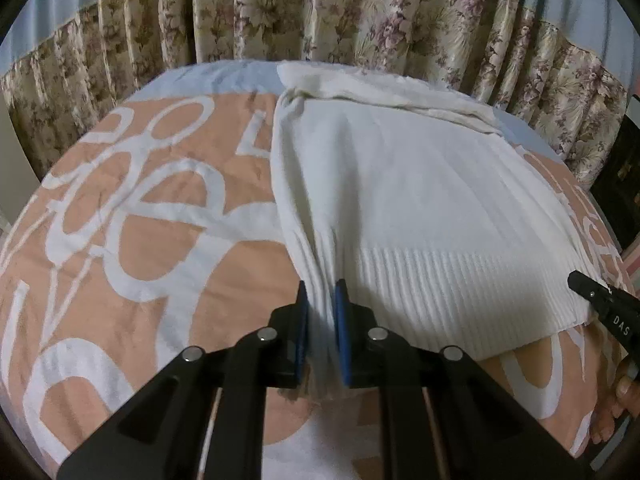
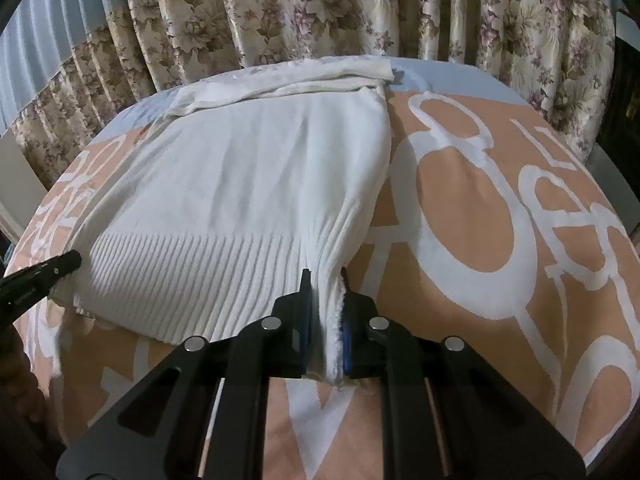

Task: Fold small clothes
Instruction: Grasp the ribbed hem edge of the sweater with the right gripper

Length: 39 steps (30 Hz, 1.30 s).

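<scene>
A white knit sweater lies flat on the bed, its ribbed hem toward me and its sleeves folded across the far end. It also shows in the right wrist view. My left gripper is shut on the hem's left corner. My right gripper is shut on the hem's right corner. Each gripper shows in the other's view: the right one at the right edge, the left one at the left edge.
The bed is covered with a peach blanket bearing large white letters, over a pale blue sheet. Floral curtains hang close behind the bed. Dark furniture stands at the right.
</scene>
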Available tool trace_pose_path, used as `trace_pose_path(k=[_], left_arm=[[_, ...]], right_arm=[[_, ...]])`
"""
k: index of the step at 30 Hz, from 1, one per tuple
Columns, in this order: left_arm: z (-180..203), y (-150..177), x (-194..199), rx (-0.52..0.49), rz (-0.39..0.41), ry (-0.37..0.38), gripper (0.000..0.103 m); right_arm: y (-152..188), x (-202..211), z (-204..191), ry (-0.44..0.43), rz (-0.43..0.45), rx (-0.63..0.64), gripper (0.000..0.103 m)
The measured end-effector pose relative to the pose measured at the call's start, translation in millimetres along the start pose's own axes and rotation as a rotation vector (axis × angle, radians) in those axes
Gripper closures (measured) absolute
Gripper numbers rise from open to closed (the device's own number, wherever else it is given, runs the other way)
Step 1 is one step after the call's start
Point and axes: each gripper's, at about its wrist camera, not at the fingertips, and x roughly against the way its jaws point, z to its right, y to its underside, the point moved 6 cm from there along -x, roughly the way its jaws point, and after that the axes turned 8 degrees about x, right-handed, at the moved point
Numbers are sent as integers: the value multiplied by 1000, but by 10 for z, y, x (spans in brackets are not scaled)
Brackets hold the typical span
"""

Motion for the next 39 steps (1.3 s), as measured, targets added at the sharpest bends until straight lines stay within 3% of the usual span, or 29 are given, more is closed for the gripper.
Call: trace_pose_path(k=[13, 22, 39], left_arm=[[85, 53, 370, -38, 33, -5, 90], [16, 107, 545, 0, 36, 3, 90], [-7, 142, 593, -10, 34, 7, 90]], right_arm=[[26, 302, 6, 21, 7, 3, 92], [136, 518, -62, -2, 10, 11, 91], [149, 600, -108, -8, -1, 5, 91]])
